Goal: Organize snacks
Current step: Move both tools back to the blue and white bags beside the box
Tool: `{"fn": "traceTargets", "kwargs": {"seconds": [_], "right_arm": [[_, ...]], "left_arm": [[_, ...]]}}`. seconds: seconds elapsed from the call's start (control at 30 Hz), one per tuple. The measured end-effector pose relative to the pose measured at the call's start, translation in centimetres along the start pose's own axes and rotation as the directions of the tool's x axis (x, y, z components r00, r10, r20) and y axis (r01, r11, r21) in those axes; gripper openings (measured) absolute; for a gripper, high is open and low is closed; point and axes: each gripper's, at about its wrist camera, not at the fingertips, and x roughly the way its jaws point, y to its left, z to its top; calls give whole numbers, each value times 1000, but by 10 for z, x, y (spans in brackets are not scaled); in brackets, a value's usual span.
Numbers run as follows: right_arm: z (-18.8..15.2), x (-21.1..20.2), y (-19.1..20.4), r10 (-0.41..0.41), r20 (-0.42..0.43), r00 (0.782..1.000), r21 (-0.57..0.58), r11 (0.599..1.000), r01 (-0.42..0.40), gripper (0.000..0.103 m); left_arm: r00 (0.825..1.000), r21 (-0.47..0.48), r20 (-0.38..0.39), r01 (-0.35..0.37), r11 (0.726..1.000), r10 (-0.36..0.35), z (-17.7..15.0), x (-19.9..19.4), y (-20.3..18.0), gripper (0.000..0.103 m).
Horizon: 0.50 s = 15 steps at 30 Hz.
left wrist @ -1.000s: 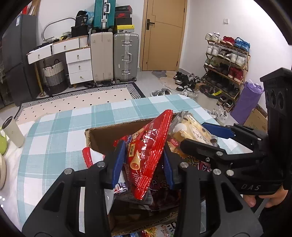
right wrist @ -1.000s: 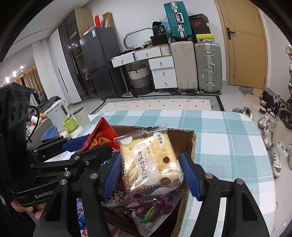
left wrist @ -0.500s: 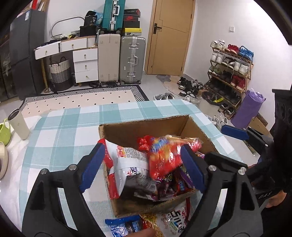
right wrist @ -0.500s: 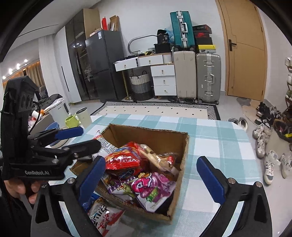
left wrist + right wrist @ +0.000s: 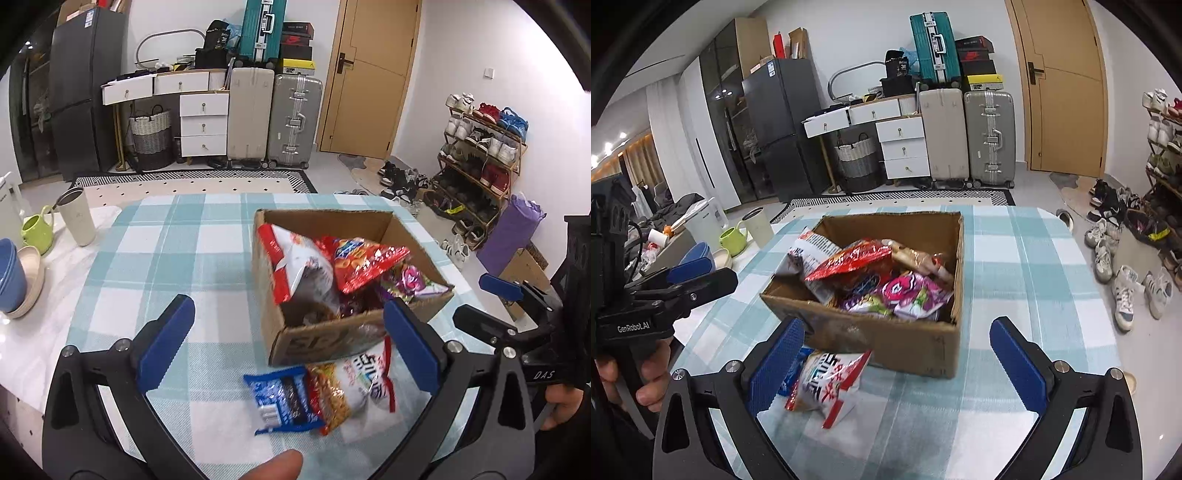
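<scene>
A cardboard box (image 5: 314, 339) (image 5: 916, 343) stands on the checked tablecloth, filled with snacks: a red packet (image 5: 365, 266) (image 5: 849, 262), a white and red bag (image 5: 295, 266) and a purple packet (image 5: 410, 277) (image 5: 908, 291). In front of the box, a blue packet (image 5: 284, 402) and a white packet (image 5: 354, 384) (image 5: 827, 380) lie on the cloth. My left gripper (image 5: 286, 306) hovers near the box's front, its jaws opening wide and gripping nothing. My right gripper (image 5: 897, 325) is open and empty, also short of the box.
At the table's left edge are a green mug (image 5: 37, 229), a beige tumbler (image 5: 77, 218) and stacked bowls (image 5: 14, 280). Shoes (image 5: 1123, 295) lie on the floor right of the table. Suitcases (image 5: 291, 118) and drawers stand by the far wall.
Both grippers let go of their packets, the red bag and the biscuit pack, which now lie in the box. Both opened wide and drew back, bringing two loose packets into view.
</scene>
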Motion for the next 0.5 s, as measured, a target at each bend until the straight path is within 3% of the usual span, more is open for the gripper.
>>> {"fn": "traceTargets", "kwargs": {"seconds": [0.23,0.5], "right_arm": [[-17,-10,8,-25,-12,1000,-3,1000,25,102],[-26,-15,8,-34,-29,999,9,999,35,102]], "left_arm": [[1000,-13,-4,4,1000,-5,-26,-20,15,102],[998,-68,-53,-19,998,15,-50,-14,30,102]]}}
